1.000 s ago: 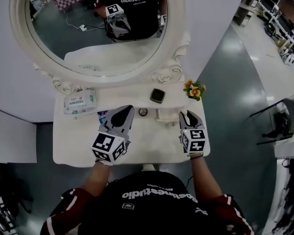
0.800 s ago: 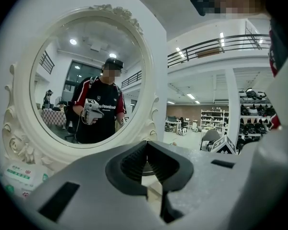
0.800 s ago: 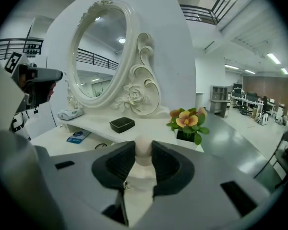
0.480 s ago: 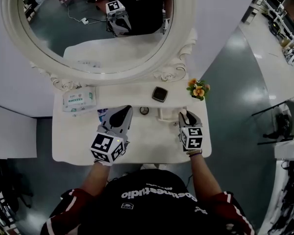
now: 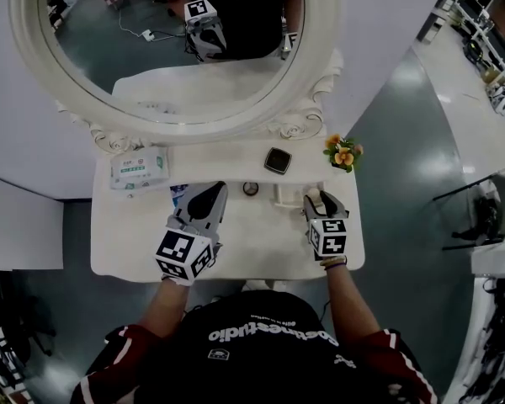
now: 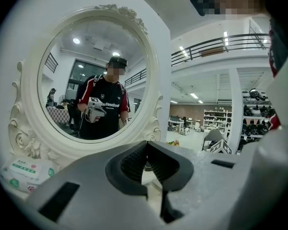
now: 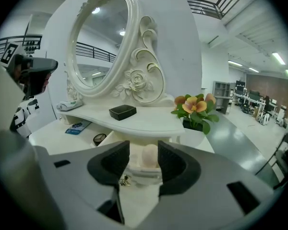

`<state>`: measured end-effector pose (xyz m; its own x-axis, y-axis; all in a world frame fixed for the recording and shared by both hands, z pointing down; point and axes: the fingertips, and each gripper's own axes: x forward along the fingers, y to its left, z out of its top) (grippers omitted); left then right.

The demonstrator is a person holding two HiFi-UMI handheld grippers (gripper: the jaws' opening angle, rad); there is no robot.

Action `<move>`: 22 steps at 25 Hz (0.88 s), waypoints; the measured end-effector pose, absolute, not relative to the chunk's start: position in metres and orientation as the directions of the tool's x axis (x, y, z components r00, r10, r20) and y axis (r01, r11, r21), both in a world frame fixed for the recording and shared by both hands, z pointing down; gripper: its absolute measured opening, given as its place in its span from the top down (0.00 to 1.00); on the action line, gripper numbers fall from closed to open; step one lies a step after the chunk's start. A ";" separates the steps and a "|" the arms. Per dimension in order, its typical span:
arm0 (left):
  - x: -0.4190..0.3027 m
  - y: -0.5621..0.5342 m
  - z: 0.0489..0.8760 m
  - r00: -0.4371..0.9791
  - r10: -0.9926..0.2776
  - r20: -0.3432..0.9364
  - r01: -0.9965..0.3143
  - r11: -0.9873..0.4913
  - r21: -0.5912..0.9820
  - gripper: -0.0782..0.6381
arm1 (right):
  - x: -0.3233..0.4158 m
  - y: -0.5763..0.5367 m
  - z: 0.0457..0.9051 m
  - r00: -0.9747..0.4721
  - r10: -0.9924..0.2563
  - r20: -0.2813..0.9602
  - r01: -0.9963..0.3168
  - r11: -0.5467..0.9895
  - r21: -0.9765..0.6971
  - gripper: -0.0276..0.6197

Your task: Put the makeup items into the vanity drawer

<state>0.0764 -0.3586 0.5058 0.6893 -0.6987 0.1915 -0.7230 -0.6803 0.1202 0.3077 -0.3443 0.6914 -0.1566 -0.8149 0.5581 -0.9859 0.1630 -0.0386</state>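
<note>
A small white drawer [image 5: 284,197] stands pulled out under the vanity's raised shelf. In the right gripper view a beige egg-shaped makeup sponge [image 7: 149,156] lies in the drawer [image 7: 137,173], just beyond the jaws. My right gripper [image 7: 143,163] is opening, and its pads stand clear of the sponge on both sides. In the head view the right gripper [image 5: 320,199] is at the drawer's right end. A black compact [image 7: 122,111] sits on the shelf, and a small round pot [image 7: 99,138] lies on the tabletop. My left gripper [image 5: 207,195] rests shut over the tabletop, holding nothing, its tips [image 6: 146,146] touching.
An oval mirror [image 5: 168,49] in a carved white frame rises at the back. A pack of wipes [image 5: 139,168] lies on the shelf's left, and a flower pot [image 5: 342,152] stands at its right. A blue card [image 7: 78,127] lies on the white vanity top [image 5: 261,242].
The right gripper's jaws have spread wider at the drawer. The left gripper has stayed where it was.
</note>
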 end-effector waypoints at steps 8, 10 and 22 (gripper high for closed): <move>0.052 -0.343 0.493 0.675 -0.718 0.170 -0.737 -0.666 0.115 0.88 | 0.296 -0.335 0.667 -0.151 -0.838 0.525 -0.986 0.165 -0.021 0.66; 0.045 -0.339 0.490 0.672 -0.723 0.162 -0.740 -0.663 0.113 0.88 | 0.294 -0.330 0.662 -0.148 -0.843 0.517 -0.986 0.166 -0.011 0.66; 0.004 -0.306 0.460 0.664 -0.738 0.119 -0.748 -0.659 0.085 0.88 | 0.268 -0.297 0.619 -0.133 -0.873 0.470 -0.987 0.158 0.014 0.66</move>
